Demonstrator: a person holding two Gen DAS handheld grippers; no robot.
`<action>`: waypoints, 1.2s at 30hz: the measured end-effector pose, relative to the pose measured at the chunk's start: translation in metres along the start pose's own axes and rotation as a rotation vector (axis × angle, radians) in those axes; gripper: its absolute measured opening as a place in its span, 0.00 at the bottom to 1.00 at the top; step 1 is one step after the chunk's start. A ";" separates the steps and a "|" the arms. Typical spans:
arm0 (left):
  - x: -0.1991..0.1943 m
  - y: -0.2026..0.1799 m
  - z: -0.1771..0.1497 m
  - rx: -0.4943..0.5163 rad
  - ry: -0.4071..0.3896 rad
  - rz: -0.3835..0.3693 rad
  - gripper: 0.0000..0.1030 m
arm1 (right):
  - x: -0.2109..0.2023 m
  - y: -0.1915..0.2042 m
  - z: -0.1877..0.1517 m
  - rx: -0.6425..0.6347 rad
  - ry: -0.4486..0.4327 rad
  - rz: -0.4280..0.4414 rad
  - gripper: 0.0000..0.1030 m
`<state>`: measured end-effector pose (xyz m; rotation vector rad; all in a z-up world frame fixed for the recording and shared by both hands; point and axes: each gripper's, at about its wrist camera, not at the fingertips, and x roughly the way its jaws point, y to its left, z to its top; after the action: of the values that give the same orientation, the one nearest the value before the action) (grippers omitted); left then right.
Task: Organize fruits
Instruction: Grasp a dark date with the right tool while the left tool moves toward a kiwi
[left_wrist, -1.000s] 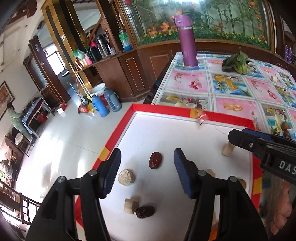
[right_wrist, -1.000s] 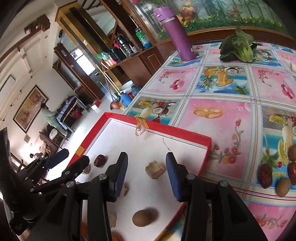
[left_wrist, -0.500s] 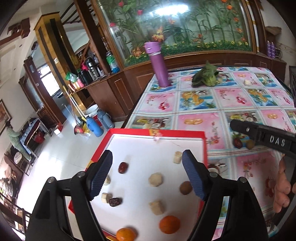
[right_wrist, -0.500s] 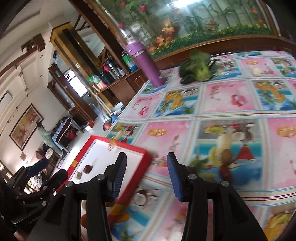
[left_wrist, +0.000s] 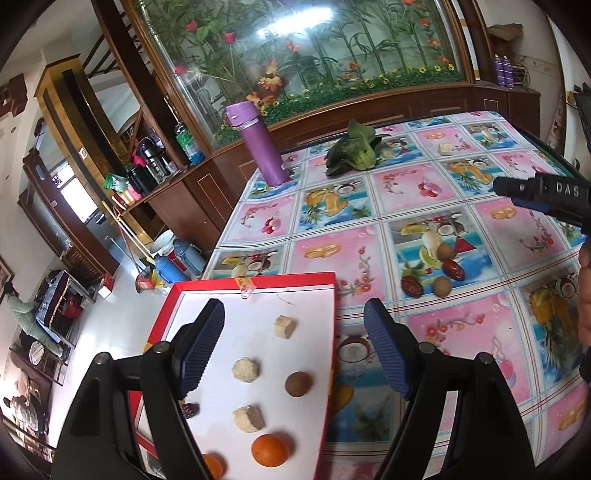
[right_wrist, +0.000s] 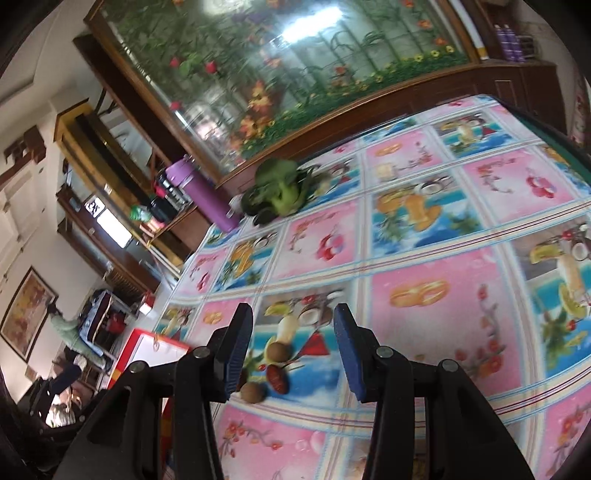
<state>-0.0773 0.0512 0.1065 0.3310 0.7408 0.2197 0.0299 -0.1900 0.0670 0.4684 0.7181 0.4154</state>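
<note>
A red tray (left_wrist: 255, 285) with a white floor lies at the table's left edge. It holds three beige chunks (left_wrist: 246, 369), a brown round fruit (left_wrist: 297, 384), two oranges (left_wrist: 269, 449) and a red date (left_wrist: 190, 410). My left gripper (left_wrist: 293, 317) hovers open and empty above the tray's right side. Out on the tablecloth lie two brown fruits (right_wrist: 279, 351) and two red dates (right_wrist: 277, 378), also seen as a cluster (left_wrist: 442, 286) right of the tray. My right gripper (right_wrist: 292, 321) hangs open and empty just above that cluster, one date partly hidden behind its left finger.
A purple bottle (left_wrist: 258, 144) and a leafy green vegetable (left_wrist: 354, 149) stand at the far side of the patterned tablecloth (left_wrist: 424, 184). The table's left edge drops to the floor beside the tray. A wooden cabinet and a glass tank back the table.
My left gripper has risen and drawn back from low over the tray. My right gripper has swung right, from over the tray to above the fruits on the tablecloth.
</note>
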 end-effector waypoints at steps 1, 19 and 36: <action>0.000 -0.003 0.000 0.005 0.001 -0.003 0.76 | -0.001 -0.003 0.001 0.007 -0.002 -0.001 0.44; 0.025 -0.015 -0.020 -0.054 0.099 -0.155 0.77 | 0.046 0.043 -0.046 -0.384 0.275 -0.070 0.43; 0.040 -0.038 -0.025 -0.057 0.148 -0.343 0.61 | 0.076 0.054 -0.060 -0.515 0.271 -0.219 0.13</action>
<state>-0.0622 0.0335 0.0502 0.1305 0.9230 -0.0600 0.0284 -0.0914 0.0164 -0.1553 0.8777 0.4430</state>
